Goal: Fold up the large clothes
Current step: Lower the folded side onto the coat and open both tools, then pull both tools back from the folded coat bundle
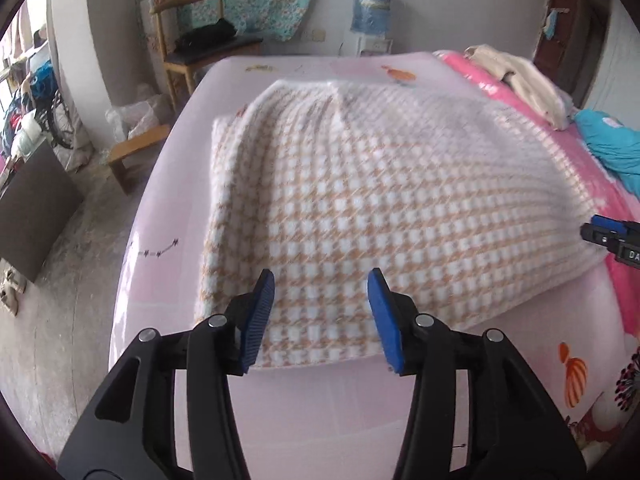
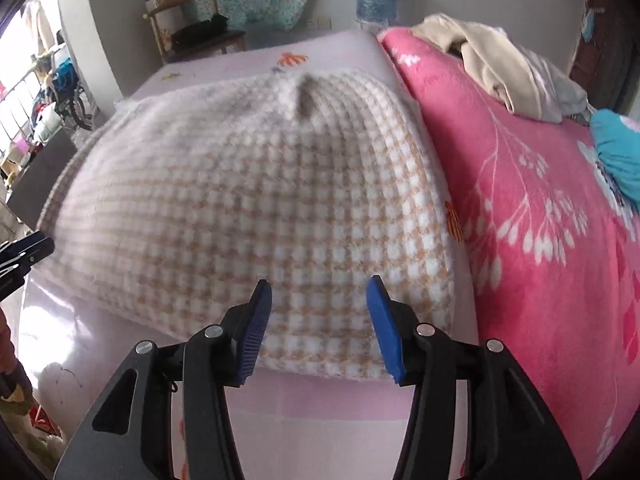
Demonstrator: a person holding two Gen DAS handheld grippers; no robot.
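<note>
A large fuzzy garment in a white and tan check lies spread flat on the pale pink bed sheet. My left gripper hovers over the garment's near left edge, its blue pads apart, with the cloth below them and nothing pinched. The same garment fills the right wrist view. My right gripper stands open over the near right edge, also gripping nothing. Each gripper shows in the other's view: the right gripper at the garment's right side, the left gripper at its left side.
A bright pink floral blanket runs along the garment's right side and carries a beige pile of clothes and a teal garment. A wooden chair and a water jug stand past the bed. The floor drops off at the left.
</note>
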